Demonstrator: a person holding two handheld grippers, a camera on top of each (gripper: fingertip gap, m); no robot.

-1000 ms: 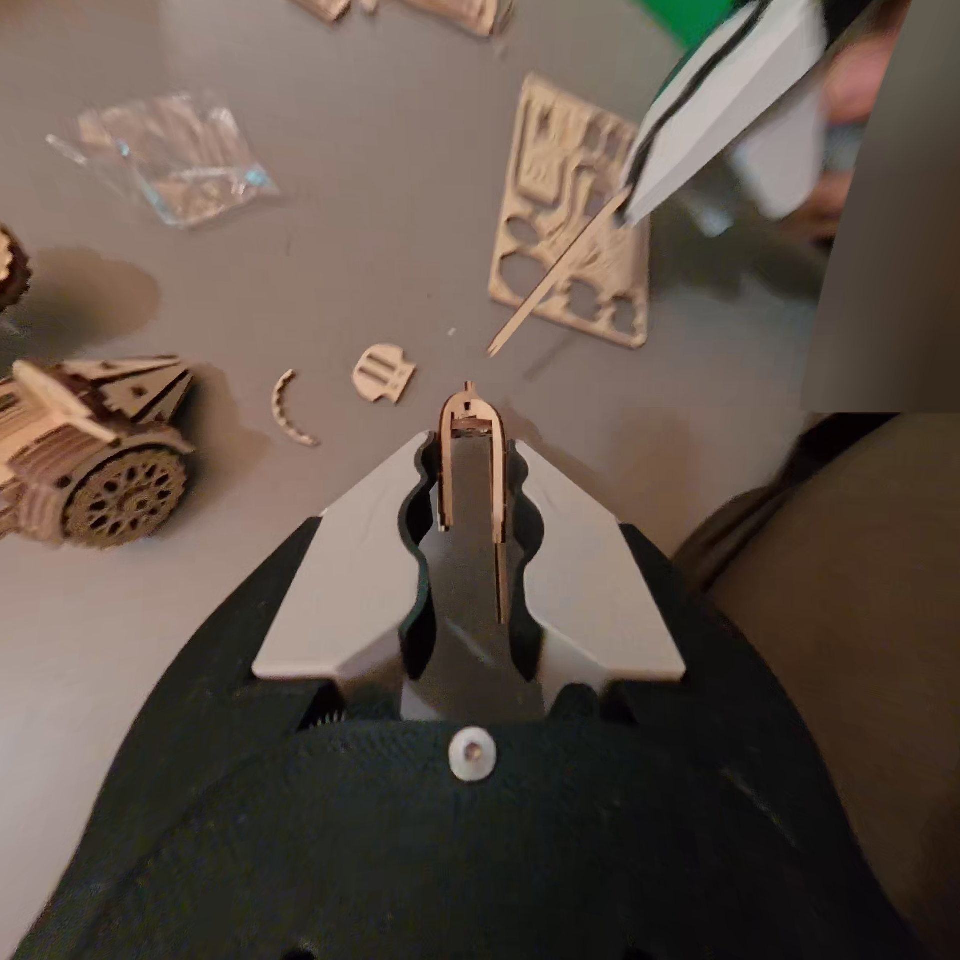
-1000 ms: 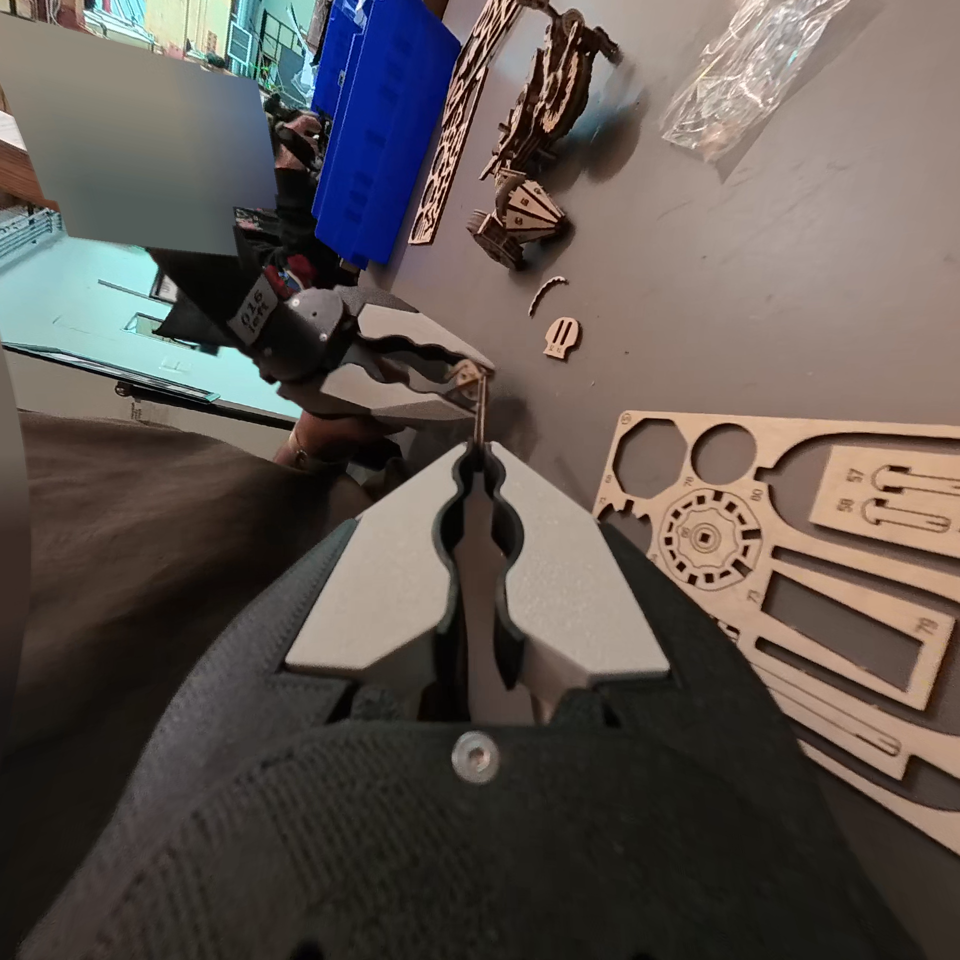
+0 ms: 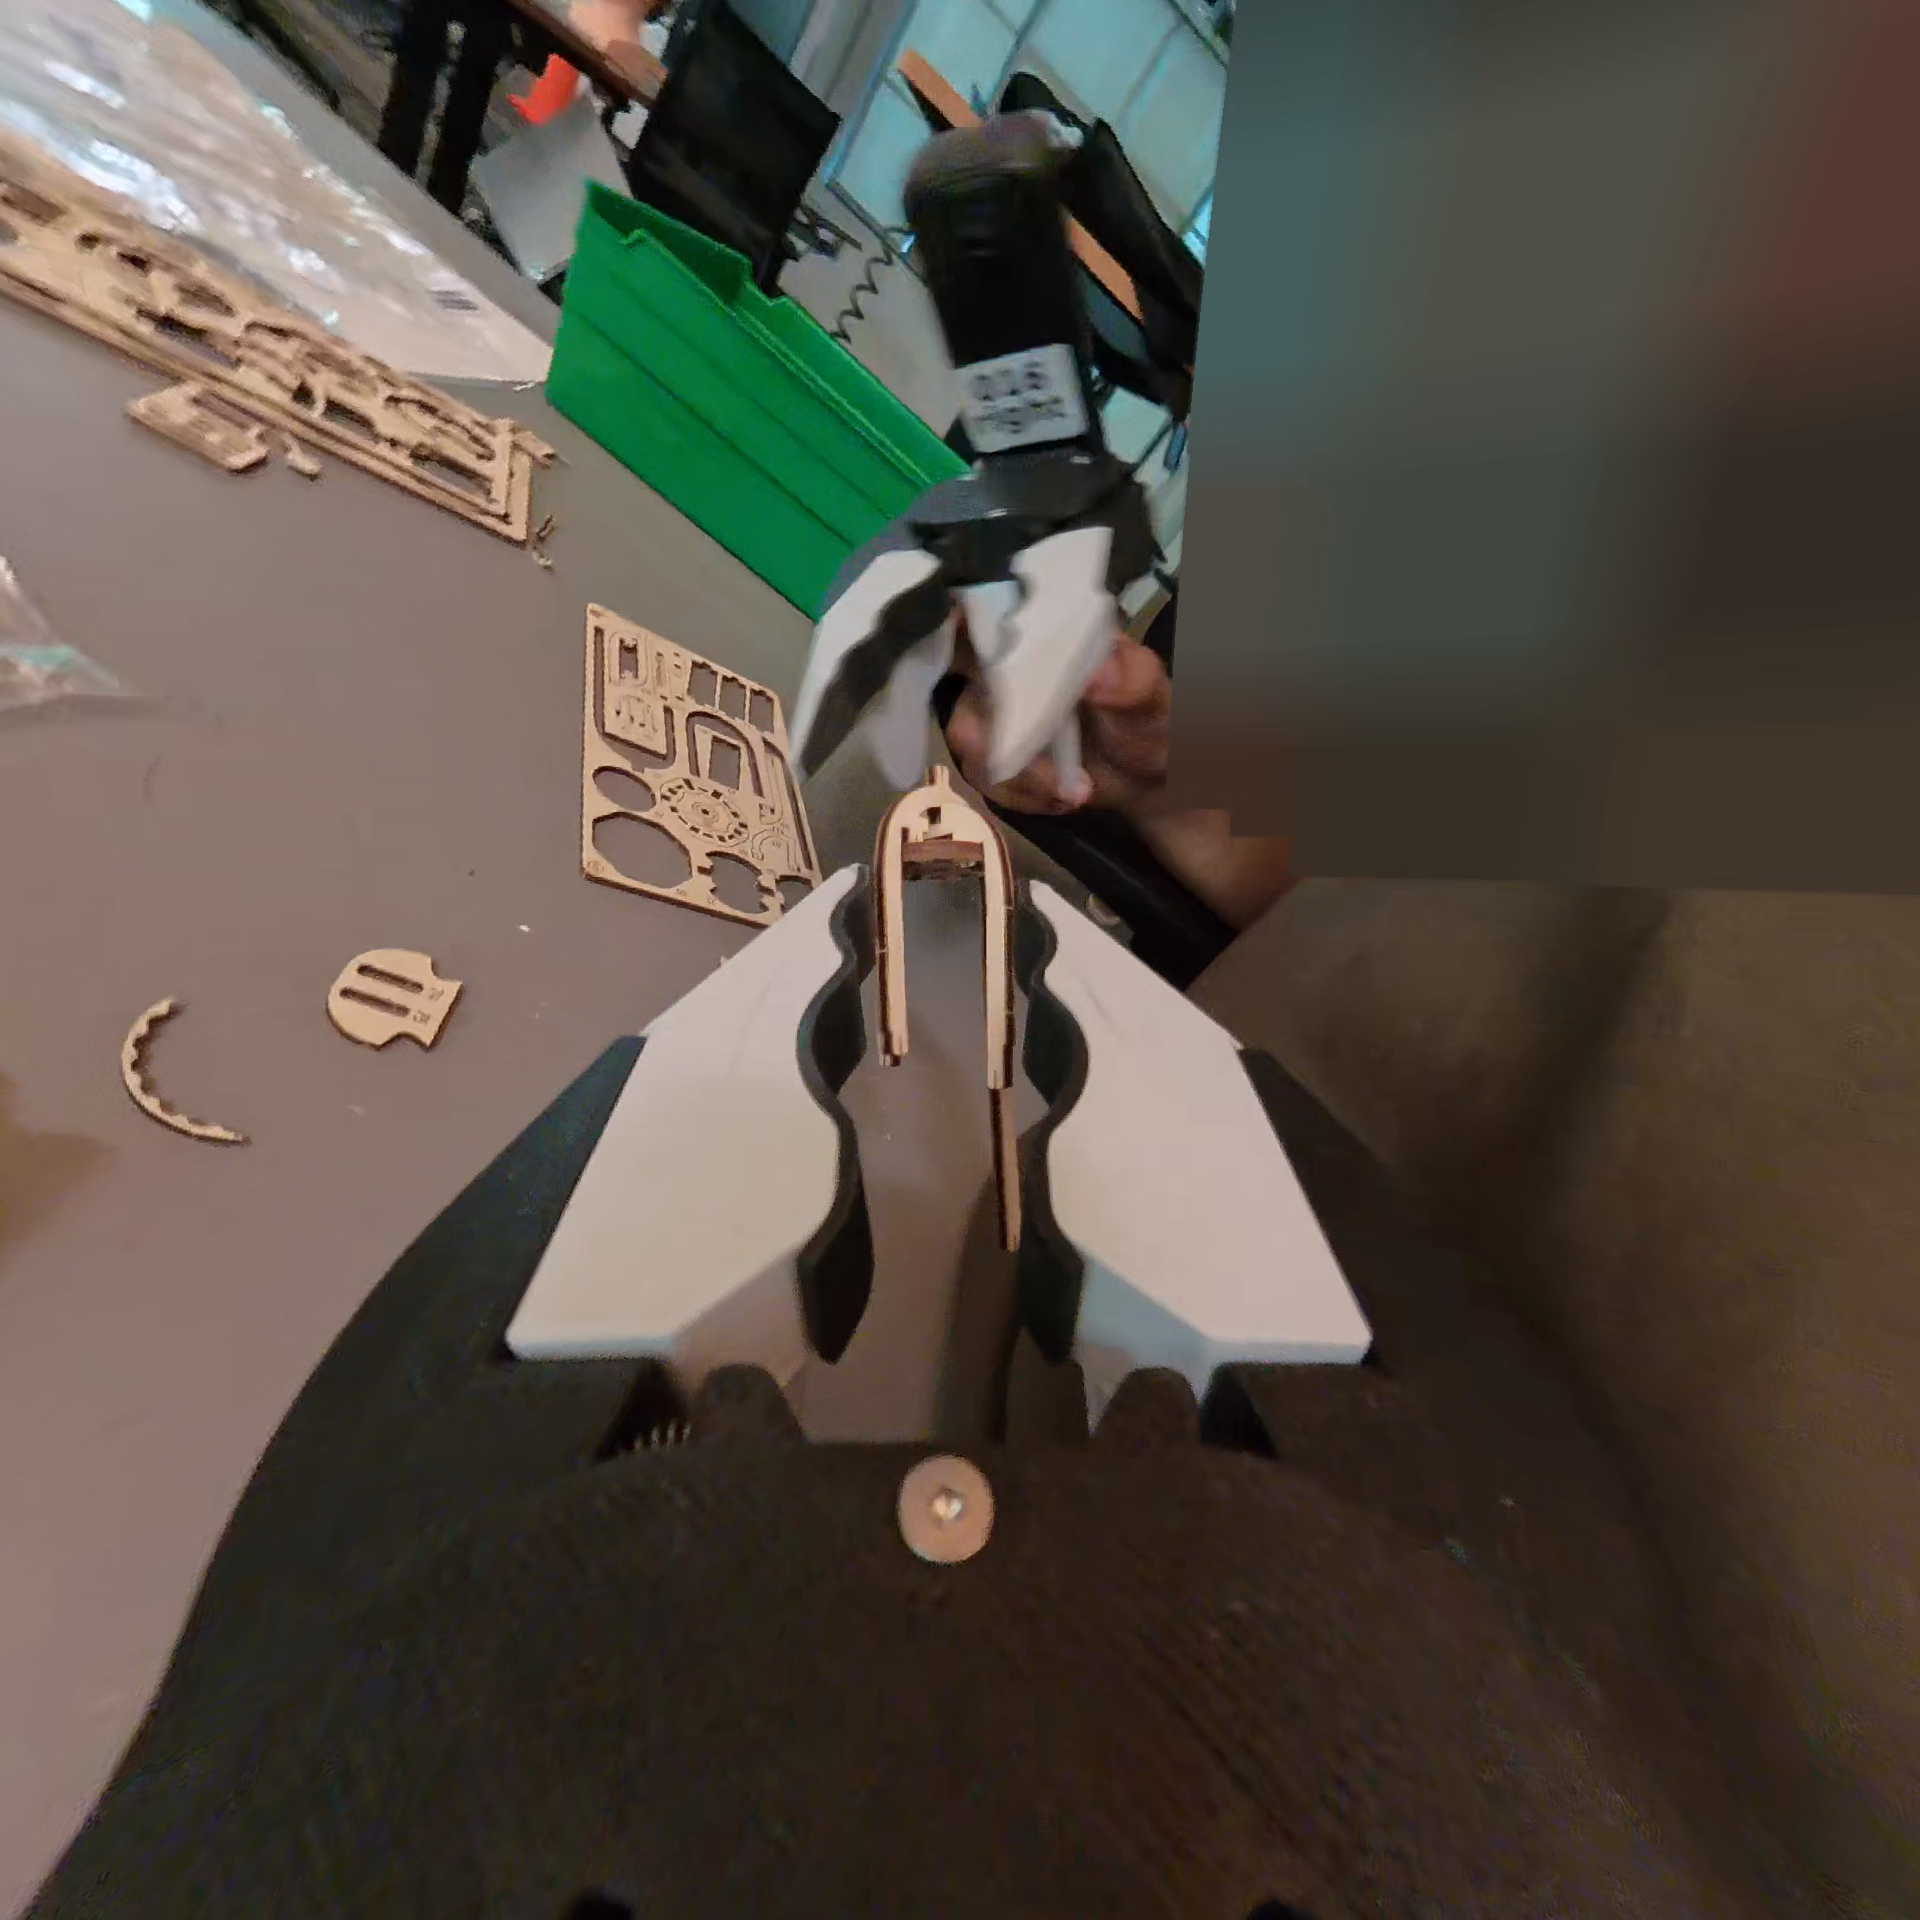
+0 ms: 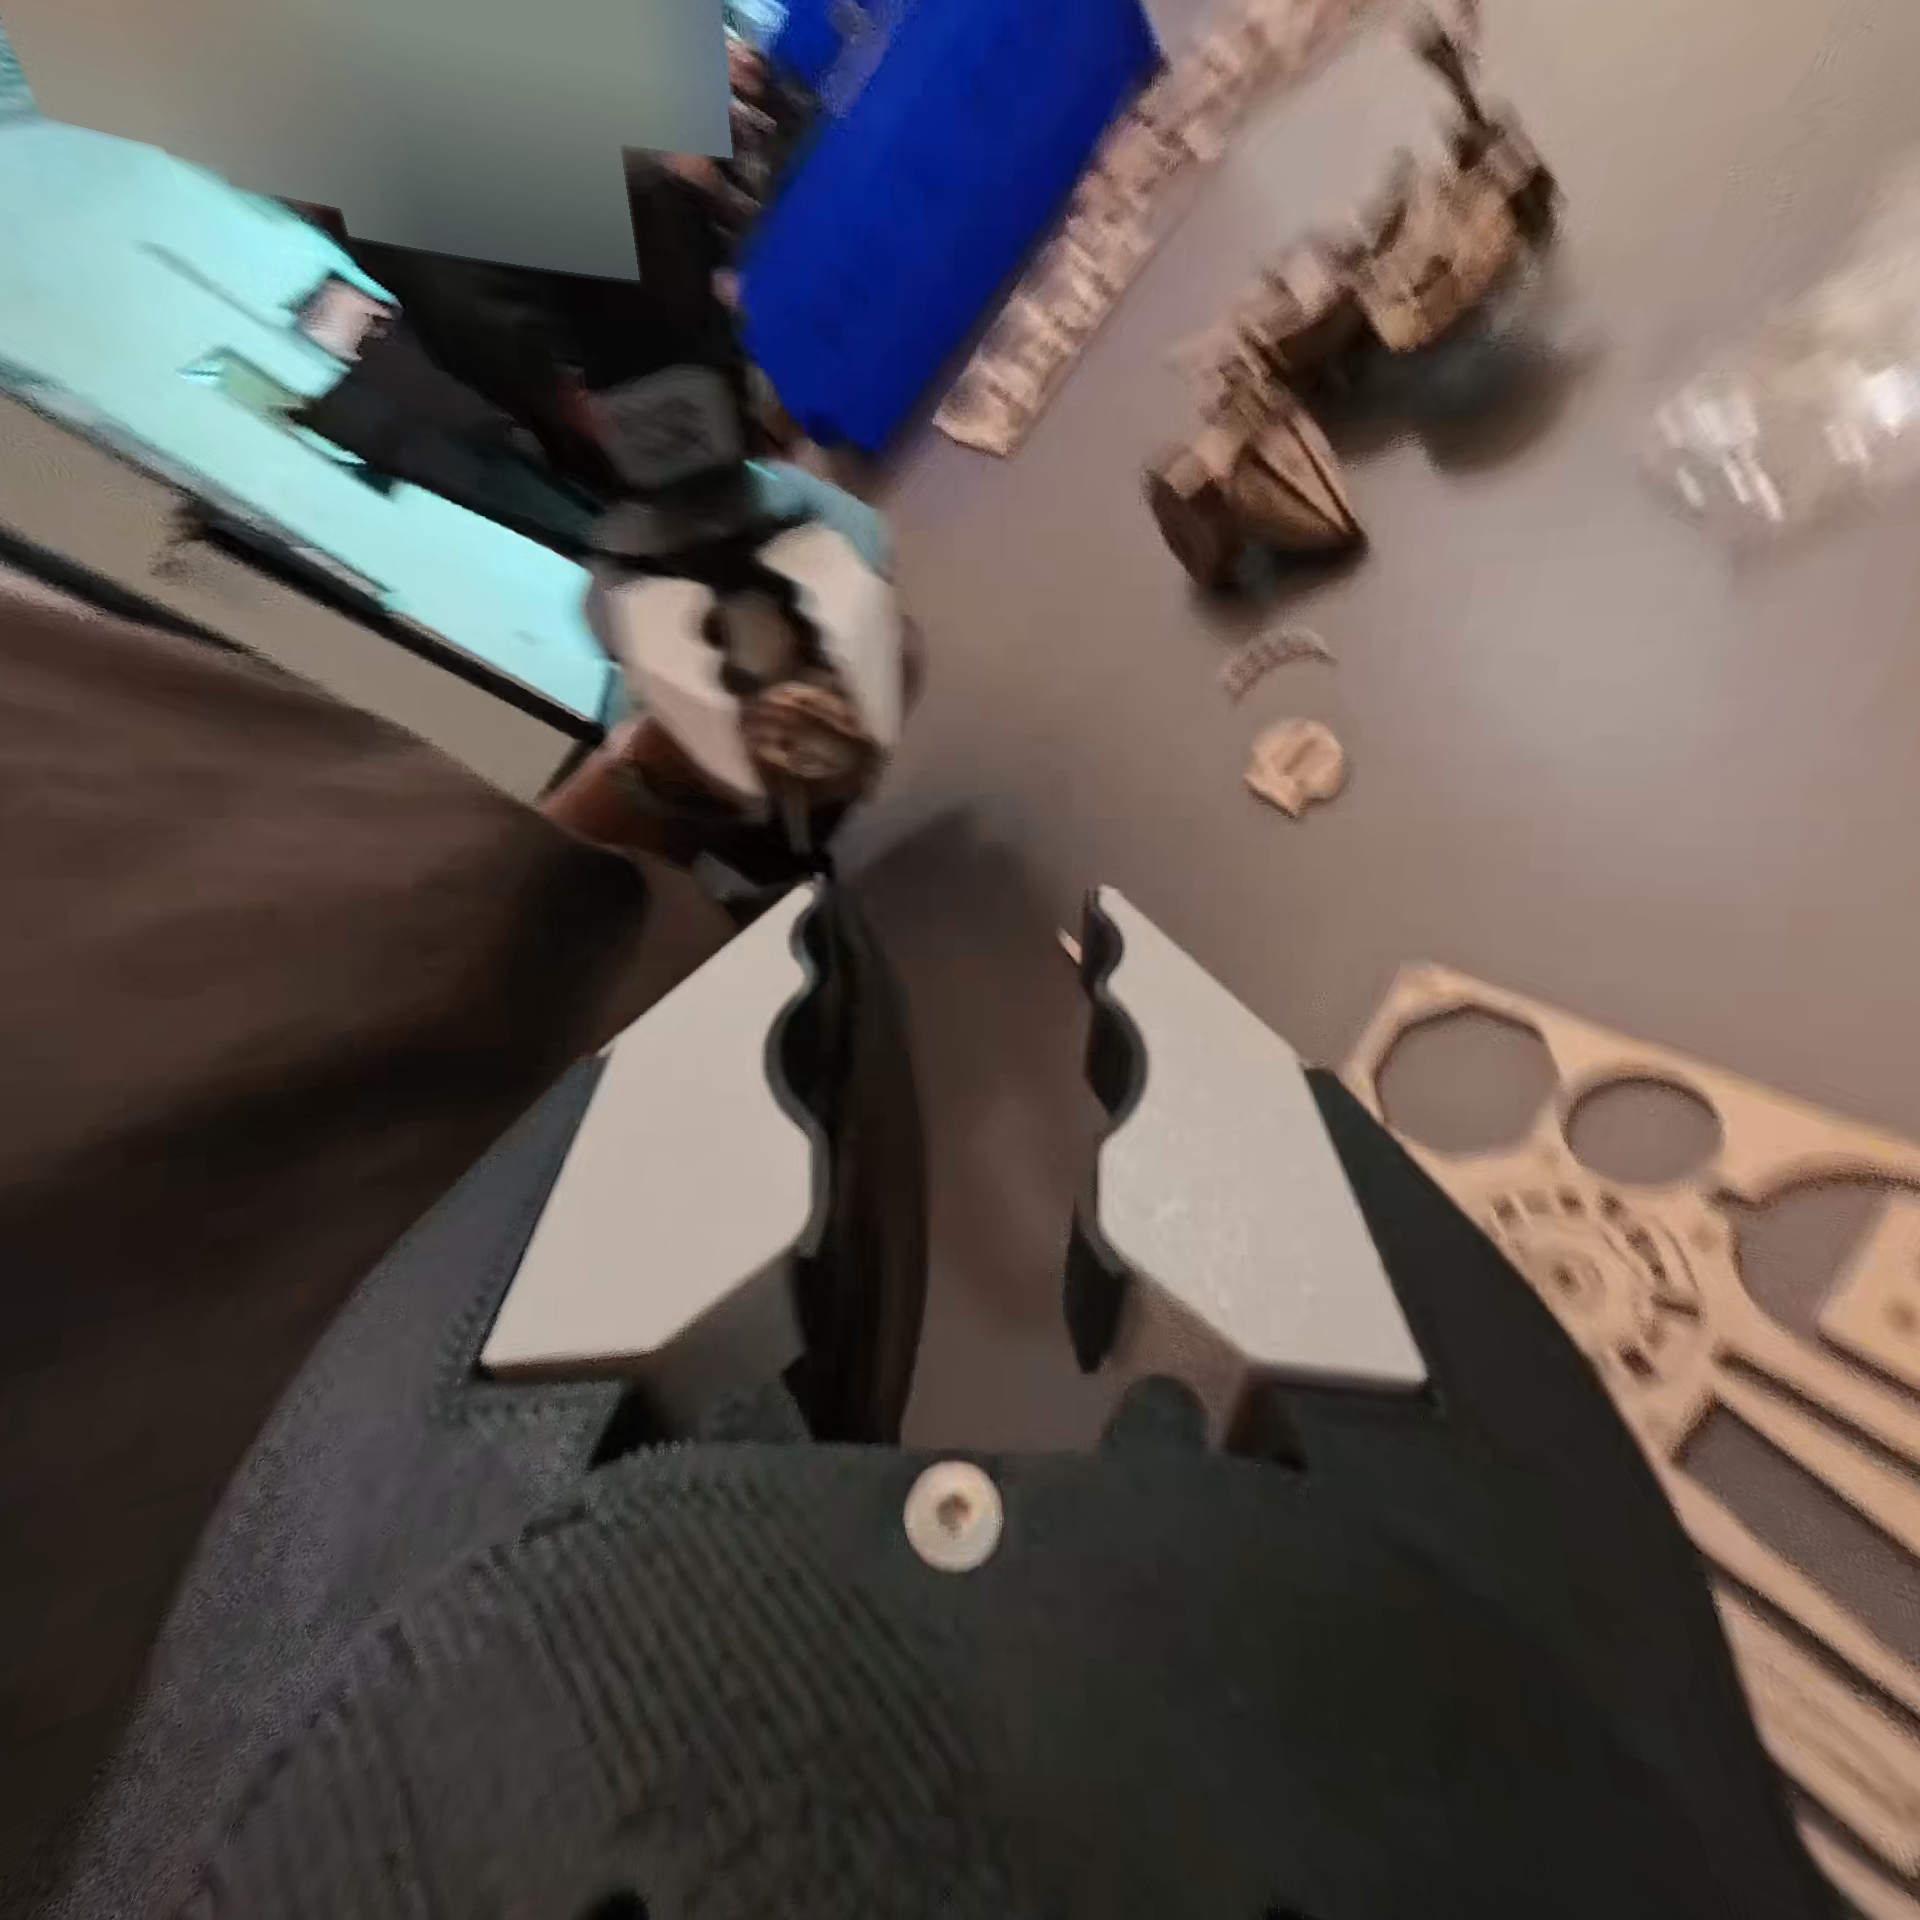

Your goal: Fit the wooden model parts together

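The left gripper (image 3: 940,883) is clamped on a U-shaped wooden model part (image 3: 943,914), held above the grey table (image 3: 312,831); the right gripper (image 4: 951,904) has its fingers spread apart, nothing between them; a green bin (image 3: 717,405) stands on the table, contents hidden; a cut-out wooden sheet (image 3: 691,769) lies nearby.

- A grey bench (image 3: 312,727) is carrying a punched wooden sheet (image 3: 686,769) at 11 o'clock.
- A slotted piece (image 3: 393,1000) and toothed arc (image 3: 166,1081) are lying at 9 o'clock.
- A green bin (image 3: 727,395) is sitting at 12 o'clock.
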